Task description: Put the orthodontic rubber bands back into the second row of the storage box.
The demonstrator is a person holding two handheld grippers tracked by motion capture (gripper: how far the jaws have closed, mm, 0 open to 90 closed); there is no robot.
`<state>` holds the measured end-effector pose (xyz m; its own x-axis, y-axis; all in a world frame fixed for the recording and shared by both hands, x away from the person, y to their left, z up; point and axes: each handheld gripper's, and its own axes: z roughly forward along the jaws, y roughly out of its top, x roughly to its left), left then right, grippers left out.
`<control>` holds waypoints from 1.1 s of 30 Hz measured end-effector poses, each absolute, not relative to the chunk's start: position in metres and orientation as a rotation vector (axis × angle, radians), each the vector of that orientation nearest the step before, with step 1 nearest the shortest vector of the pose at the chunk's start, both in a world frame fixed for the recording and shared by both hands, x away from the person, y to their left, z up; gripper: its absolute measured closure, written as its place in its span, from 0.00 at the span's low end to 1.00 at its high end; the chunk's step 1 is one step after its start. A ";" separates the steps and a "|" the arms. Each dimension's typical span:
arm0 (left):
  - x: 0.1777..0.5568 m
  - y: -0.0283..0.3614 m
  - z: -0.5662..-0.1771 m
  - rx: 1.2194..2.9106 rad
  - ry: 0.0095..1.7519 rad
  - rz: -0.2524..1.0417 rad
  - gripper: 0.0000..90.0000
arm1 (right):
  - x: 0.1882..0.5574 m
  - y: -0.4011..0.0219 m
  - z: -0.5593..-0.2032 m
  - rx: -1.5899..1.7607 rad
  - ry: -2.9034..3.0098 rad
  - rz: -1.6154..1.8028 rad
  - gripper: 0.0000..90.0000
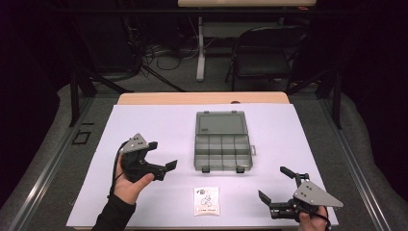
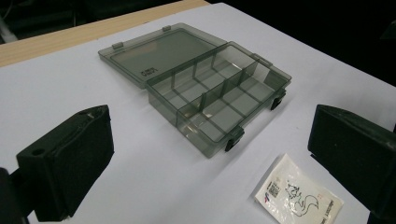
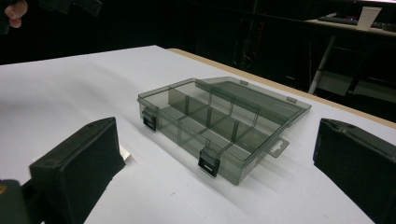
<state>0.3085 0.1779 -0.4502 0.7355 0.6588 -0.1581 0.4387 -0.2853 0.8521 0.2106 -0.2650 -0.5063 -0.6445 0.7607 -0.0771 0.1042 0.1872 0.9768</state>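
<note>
1 open organizer box, 1 sachet, 2 hand-held grippers w/ jaws apart: left, right.

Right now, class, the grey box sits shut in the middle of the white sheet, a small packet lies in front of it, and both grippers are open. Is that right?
One thing is wrong: the box is open, its lid folded back flat, as the high view shows. The packet does lie in front of it, and the left gripper and right gripper are both open.

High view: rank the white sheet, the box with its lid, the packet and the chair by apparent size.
1. White sheet
2. Chair, though it stands farther away
3. Box with open lid
4. Packet
</note>
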 end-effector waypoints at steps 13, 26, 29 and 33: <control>0.326 0.152 -0.454 1.975 0.850 0.223 0.00 | 0.211 -0.266 -0.506 0.808 1.906 1.492 0.00; 0.334 0.121 -0.471 2.084 0.824 0.189 0.00 | 0.211 -0.266 -0.506 0.807 1.903 1.493 0.00; 0.333 0.118 -0.474 2.095 0.814 0.181 0.00 | 0.211 -0.266 -0.506 0.808 1.909 1.490 0.00; 0.329 0.113 -0.480 2.109 0.796 0.168 0.01 | 0.211 -0.266 -0.506 0.809 1.901 1.491 0.00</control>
